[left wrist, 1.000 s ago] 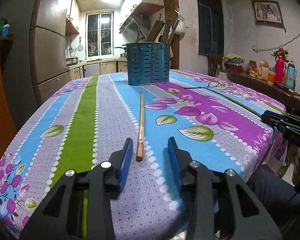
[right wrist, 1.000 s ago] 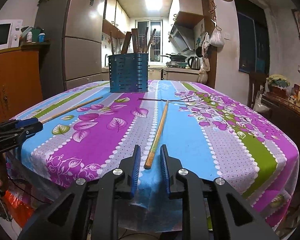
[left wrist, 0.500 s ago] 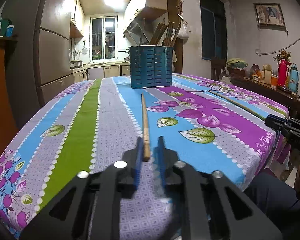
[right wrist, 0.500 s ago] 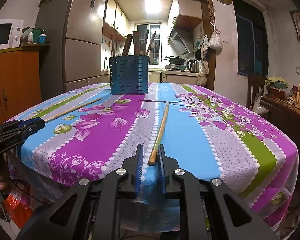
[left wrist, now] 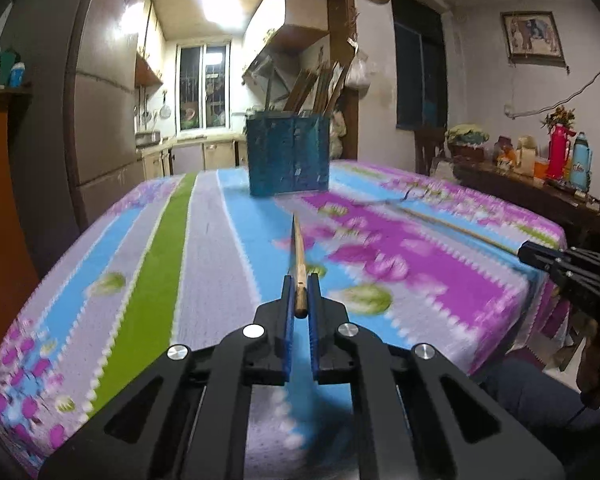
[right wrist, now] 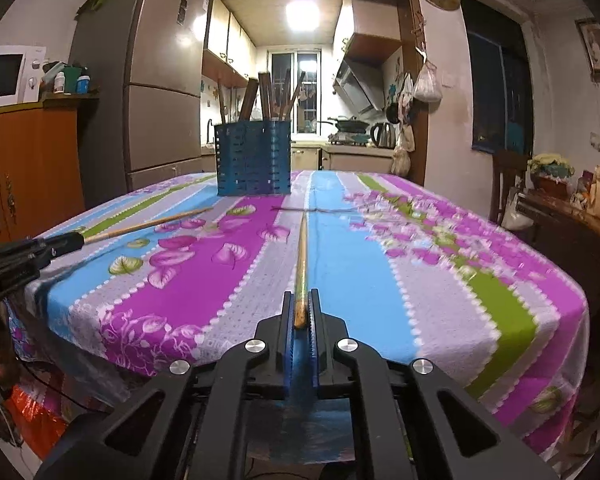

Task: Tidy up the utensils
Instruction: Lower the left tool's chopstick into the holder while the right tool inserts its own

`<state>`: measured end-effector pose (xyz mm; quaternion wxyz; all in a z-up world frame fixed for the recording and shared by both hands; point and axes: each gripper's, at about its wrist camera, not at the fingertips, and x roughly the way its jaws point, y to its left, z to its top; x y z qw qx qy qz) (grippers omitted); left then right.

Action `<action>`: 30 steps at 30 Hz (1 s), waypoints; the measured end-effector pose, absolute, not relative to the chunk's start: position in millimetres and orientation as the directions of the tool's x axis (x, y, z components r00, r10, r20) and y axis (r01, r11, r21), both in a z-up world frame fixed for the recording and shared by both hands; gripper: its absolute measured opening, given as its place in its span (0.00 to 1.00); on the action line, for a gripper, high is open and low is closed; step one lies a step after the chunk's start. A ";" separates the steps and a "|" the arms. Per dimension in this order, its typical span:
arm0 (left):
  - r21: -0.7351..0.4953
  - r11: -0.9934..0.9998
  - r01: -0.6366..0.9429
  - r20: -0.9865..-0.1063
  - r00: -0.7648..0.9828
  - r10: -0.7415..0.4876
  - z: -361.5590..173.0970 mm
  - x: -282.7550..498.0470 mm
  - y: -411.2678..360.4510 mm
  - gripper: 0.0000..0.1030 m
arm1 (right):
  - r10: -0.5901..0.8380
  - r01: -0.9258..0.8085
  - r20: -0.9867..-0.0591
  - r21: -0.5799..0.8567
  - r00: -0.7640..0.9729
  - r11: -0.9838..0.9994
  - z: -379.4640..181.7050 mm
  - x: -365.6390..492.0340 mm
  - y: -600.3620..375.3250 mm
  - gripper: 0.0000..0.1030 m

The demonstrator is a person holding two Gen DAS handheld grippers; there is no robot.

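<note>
Wooden chopstick [left wrist: 299, 264] clamped at its near end in the left tongs [left wrist: 299, 300], tip pointing ahead at the blue utensil holder [left wrist: 288, 156] far across the worktop [left wrist: 148, 280]. Right view: right tongs [right wrist: 301, 312] pinch a second chopstick [right wrist: 301, 256], holder ahead-left.

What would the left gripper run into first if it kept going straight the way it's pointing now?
Most likely the blue utensil holder. The left gripper, shut on a chopstick, aims at it across bare tablecloth. It also points slightly downward, so it might meet the cloth first; depth is unclear.
</note>
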<state>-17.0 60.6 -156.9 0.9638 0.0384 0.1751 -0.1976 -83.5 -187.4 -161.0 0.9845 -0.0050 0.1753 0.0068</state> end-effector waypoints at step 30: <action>0.046 0.903 0.428 -0.102 0.901 -0.422 50.0 51.1 3.2 0.05 | 0.305 -0.305 -0.048 -0.004 0.951 0.952 84.5 26.2 -223.8 0.07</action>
